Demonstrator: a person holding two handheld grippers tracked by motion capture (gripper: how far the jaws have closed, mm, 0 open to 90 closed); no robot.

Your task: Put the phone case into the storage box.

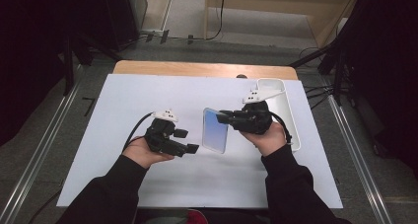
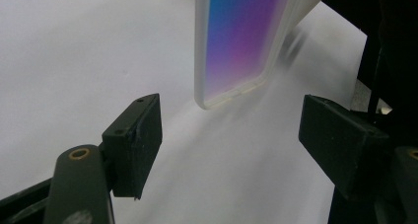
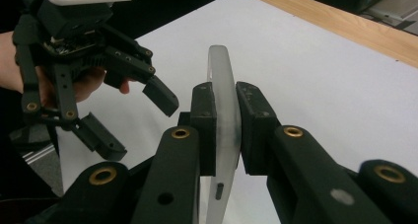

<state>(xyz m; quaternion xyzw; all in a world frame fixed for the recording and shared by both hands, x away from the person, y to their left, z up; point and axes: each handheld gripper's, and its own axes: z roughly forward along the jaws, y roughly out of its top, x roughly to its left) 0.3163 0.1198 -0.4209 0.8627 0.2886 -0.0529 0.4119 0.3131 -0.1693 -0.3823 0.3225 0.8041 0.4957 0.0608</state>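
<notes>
Black right tongs pinch the translucent, frosted-edged phone case with a blue-to-purple gradient back, held on edge above the white-covered bench. In the high view the case sits near centre, the left tongs at its 8 o'clock, jaws apart and gripping nothing. White plastic tray lies at 3 o'clock.

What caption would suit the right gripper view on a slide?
The right tool clamps a translucent phone case on edge above the white table cover, while the left tool waits open nearby.
</notes>
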